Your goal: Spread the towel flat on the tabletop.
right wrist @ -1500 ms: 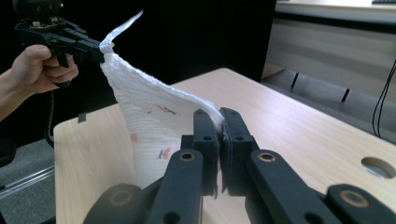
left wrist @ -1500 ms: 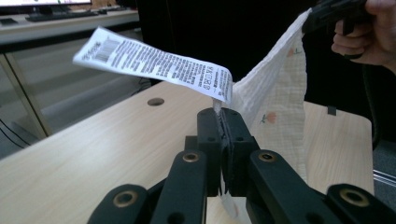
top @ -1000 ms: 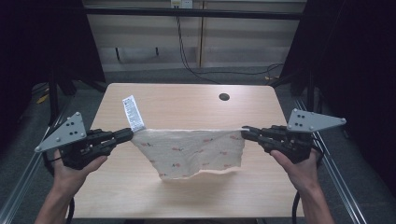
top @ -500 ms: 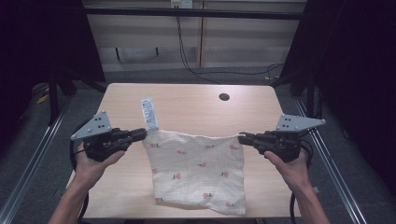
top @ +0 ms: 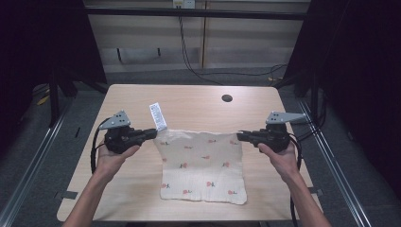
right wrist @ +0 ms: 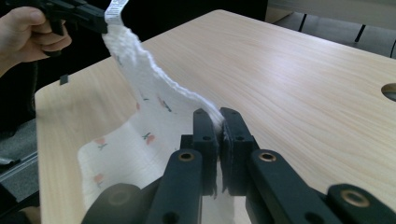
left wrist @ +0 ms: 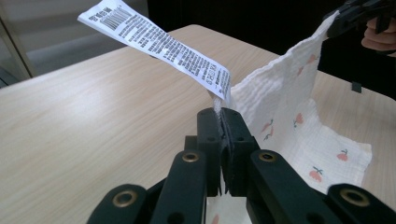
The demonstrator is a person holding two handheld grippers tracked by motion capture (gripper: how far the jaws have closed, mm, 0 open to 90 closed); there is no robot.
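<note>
A white cloth (top: 203,163) printed with small red fruit is stretched between my two grippers, its top edge lifted and its lower part lying on the wooden table (top: 189,106). My left gripper (top: 152,133) is shut on the cloth's top left corner (left wrist: 243,91), where a white care label (left wrist: 154,39) sticks up. My right gripper (top: 240,136) is shut on the top right corner, and the cloth (right wrist: 154,100) runs from its jaws toward the other hand (right wrist: 28,28).
A round hole (top: 227,98) sits in the table near its far right. Black frame rails (top: 326,156) run along both sides of the table. Cables hang down the wall behind (top: 189,52).
Both grippers have carried the cloth toward the person and lowered it. The cloth has unfolded and now lies spread over the table's near half.
</note>
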